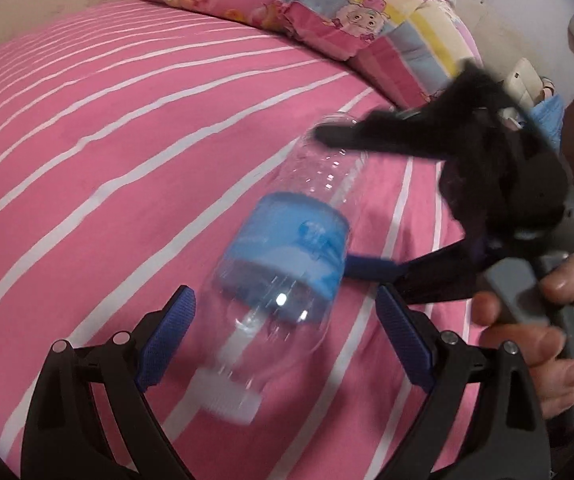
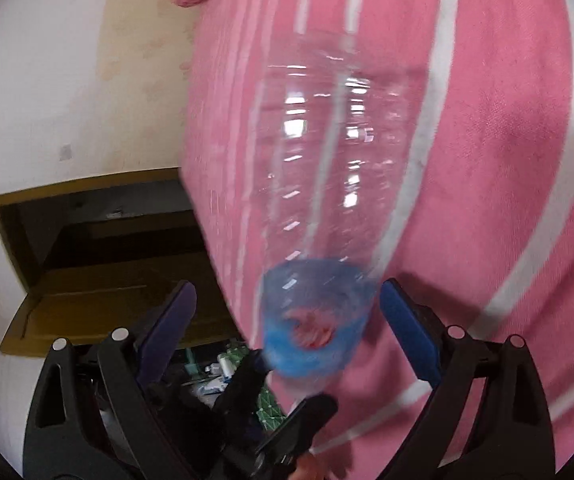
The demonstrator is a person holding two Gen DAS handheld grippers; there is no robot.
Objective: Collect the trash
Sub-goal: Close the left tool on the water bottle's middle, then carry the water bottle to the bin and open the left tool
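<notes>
1. Your clear plastic bottle with a blue label (image 1: 287, 248) lies on the pink white-striped bed sheet (image 1: 107, 152) (blurred).
2. Your left tongs (image 1: 283, 340) stand apart around its white-capped neck.
3. Your right tongs (image 2: 287, 332) gape astride its labelled middle; whether they touch it is unclear.

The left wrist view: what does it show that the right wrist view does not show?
Only the left wrist view shows the bottle's white cap, the person's hand holding the right gripper, and the cartoon quilt. Only the right wrist view shows the wall and a brown wooden frame beside the bed. Both show the clear plastic bottle with its blue label, lying on the pink striped sheet, between open gripper fingers.
</notes>
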